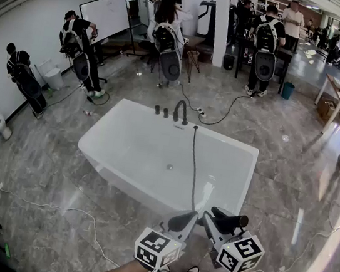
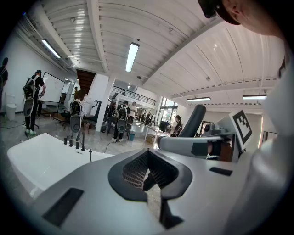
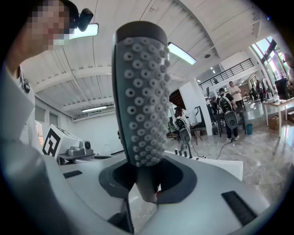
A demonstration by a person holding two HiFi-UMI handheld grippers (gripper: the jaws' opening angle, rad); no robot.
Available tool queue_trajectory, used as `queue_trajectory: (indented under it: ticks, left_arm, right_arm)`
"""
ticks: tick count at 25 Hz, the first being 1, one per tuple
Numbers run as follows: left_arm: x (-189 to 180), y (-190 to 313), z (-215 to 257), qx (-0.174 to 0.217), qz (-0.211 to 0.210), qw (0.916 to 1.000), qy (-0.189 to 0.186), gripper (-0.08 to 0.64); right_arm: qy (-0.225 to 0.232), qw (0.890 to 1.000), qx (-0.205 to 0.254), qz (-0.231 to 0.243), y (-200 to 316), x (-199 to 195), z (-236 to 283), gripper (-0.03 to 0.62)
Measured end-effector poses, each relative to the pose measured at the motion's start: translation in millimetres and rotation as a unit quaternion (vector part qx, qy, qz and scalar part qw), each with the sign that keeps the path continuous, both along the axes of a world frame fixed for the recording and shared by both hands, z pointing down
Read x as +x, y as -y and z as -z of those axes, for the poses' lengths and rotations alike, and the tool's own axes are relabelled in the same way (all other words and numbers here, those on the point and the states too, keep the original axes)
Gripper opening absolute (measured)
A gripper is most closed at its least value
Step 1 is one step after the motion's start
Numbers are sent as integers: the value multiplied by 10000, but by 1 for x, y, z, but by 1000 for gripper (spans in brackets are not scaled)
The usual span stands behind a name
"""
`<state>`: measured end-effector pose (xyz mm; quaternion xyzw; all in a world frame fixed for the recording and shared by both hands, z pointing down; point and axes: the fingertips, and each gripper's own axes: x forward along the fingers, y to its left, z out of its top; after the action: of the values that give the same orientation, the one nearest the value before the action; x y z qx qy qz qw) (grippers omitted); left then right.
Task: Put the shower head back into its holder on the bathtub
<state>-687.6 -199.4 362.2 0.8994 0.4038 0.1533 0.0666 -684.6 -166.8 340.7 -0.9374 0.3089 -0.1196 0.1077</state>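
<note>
The jaws of the right gripper [image 3: 148, 186] are closed on the neck of the shower head [image 3: 140, 92], just below its face. The head stands upright between them with the studded spray face turned toward the camera. Gripping it low on the neck likely leaves the handle end free to slide into a socket.

The jaws of the left gripper [image 2: 148, 170] are drawn together with nothing between them. It sits just beside the right one, probably in reserve to steady the hose or the head.

In the head view both grippers are held close to the person's body, on the near side of the bathtub [image 1: 127, 179]. They point almost level across it, so the shower head is well apart from where it belongs. Its hose [image 1: 194, 161] trails from the right gripper over the near rim and along the tub to the far rim. There it ends beside the faucet [image 1: 181, 110] and two small fittings [image 1: 161, 110].

Which of these is the holder I cannot tell from here, though it is most likely on that far rim. The task looks to be at the carrying step. The head would next have to be brought round or across the tub, with slack kept in the hose.

People with backpacks stand farther off on the polished floor [image 1: 270, 141].
</note>
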Motion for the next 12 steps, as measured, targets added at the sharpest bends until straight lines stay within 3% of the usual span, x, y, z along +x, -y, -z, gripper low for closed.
queue_trajectory:
  ticks: [12]
  left_arm:
    - [-5,-7,-6,43,2,10000,-58,5]
  right_arm:
    - [-46,10000,-27,-11,-8,-4,-7,109]
